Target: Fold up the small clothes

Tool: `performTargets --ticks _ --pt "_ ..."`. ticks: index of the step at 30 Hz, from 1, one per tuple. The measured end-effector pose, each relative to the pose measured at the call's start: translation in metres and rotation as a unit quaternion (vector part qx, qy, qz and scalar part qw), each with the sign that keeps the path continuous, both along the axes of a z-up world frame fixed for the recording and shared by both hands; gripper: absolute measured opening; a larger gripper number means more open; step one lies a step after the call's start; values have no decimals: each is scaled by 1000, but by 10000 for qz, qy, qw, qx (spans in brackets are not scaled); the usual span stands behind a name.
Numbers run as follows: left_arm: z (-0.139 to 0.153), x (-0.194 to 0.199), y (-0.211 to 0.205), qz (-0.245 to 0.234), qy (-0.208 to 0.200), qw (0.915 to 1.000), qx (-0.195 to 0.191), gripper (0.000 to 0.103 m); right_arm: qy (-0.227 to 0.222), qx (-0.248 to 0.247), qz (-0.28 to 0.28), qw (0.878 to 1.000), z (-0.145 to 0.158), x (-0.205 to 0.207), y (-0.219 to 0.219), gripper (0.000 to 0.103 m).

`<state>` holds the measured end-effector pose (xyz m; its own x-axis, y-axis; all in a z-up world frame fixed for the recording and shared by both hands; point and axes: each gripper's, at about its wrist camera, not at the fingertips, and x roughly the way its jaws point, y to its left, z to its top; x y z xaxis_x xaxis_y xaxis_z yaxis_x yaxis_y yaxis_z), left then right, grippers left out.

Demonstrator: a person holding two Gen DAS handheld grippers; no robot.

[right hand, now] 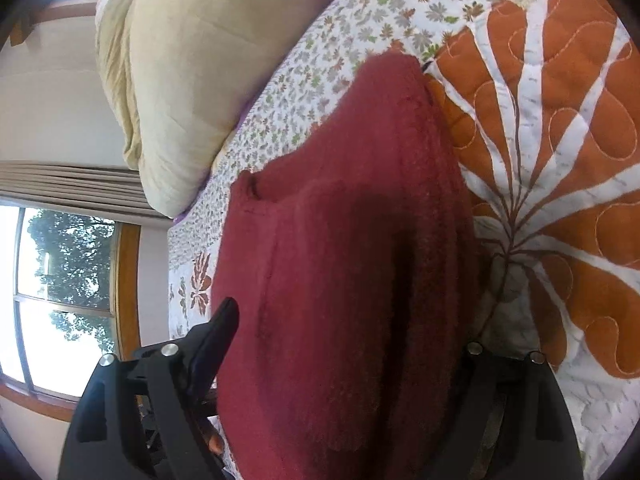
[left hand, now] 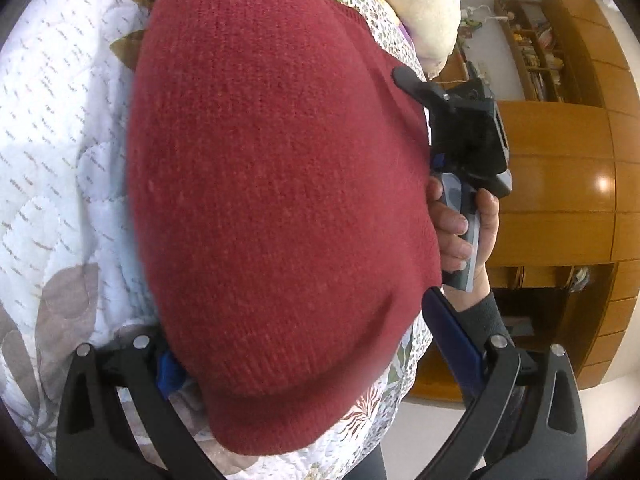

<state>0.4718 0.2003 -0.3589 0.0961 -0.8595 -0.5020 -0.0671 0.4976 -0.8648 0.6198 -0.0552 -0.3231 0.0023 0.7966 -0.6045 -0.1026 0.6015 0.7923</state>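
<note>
A dark red knitted garment [left hand: 280,184] lies folded on the patterned quilt [left hand: 60,140] and fills the middle of both views. My left gripper [left hand: 296,324] is open, its blue-padded fingers [left hand: 452,332] wide apart at the garment's near edge; the fabric covers the left fingertip. A hand [left hand: 460,232] holds my right gripper at the garment's right edge, with one black fingertip [left hand: 402,76] resting on the knit. In the right wrist view the red garment [right hand: 340,260] spans the open right gripper [right hand: 348,316]. Its left finger [right hand: 224,320] shows, while the other sits hidden under the cloth.
The quilt [right hand: 560,140] has orange leaf shapes and small flower prints. A cream duvet or pillow [right hand: 168,80] is piled at the bed's far side. A wooden wardrobe and shelves [left hand: 560,160] stand beyond the bed edge. A window [right hand: 60,280] and curtain are at the left.
</note>
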Motion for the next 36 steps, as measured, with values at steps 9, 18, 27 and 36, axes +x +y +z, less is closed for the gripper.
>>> performTargets --ticks 9,18,27,36 --pt "8 2 0 53 183 9987 479 58 -260 -191 -228 9992 2 -10 4 45" --pt "39 1 8 94 34 9985 533 45 -527 -311 -365 9975 37 -19 20 41" --pt "72 -17 28 172 -121 9975 673 45 -655 -217 -314 9971 66 -33 57 40" --pt "102 -57 71 392 -268 9957 794 45 -711 20 -124 9974 88 -58 117 40"
